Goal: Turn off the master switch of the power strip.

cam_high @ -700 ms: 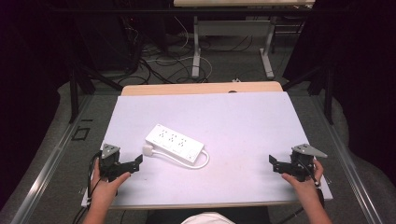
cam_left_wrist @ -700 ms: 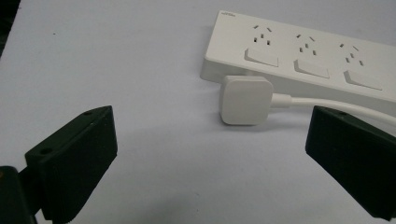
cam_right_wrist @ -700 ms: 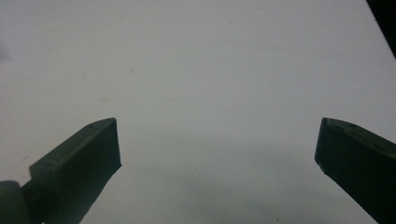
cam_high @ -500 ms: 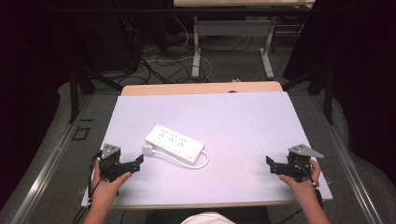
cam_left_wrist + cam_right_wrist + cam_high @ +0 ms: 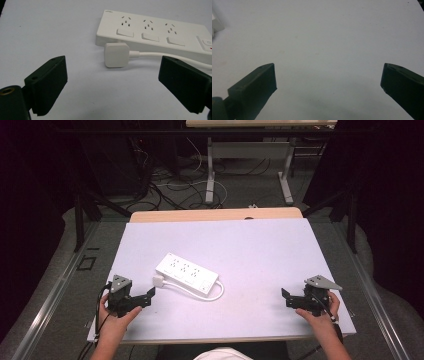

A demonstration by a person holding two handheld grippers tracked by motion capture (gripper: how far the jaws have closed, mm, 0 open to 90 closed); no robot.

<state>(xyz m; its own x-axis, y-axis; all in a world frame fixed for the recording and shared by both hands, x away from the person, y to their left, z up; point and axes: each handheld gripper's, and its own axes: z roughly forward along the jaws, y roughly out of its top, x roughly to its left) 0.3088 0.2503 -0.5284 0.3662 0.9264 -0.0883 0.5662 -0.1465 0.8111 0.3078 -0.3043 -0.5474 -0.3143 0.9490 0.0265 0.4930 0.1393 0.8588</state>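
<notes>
The white power strip (image 5: 187, 274) lies flat on the white bench (image 5: 260, 250), left of its middle and set at a slant, its three sockets and their rocker switches facing up. In the left gripper view the strip (image 5: 155, 32) shows a round button at its far right end. Its white cord (image 5: 216, 296) loops out from the end nearer the bench's middle and runs back along the near side of the strip, ending in a square white plug (image 5: 158, 281) that lies flat on the bench just beside the strip's left end — in the left gripper view the plug (image 5: 116, 54) sits close against the strip's near edge, prongs hidden.

The left claw (image 5: 149, 295) rests low over the bench near its front left corner, held in the person's left hand (image 5: 116, 317), pointing toward the plug and just short of it. Its jaws stand wide apart with nothing between them; the plug lies ahead of the gap, not inside it.

The right claw (image 5: 285, 297) is well apart from the strip, near the front right corner in the person's right hand (image 5: 320, 312), aimed inward across the bench. Its jaws are also spread wide — bare bench surface between them.
</notes>
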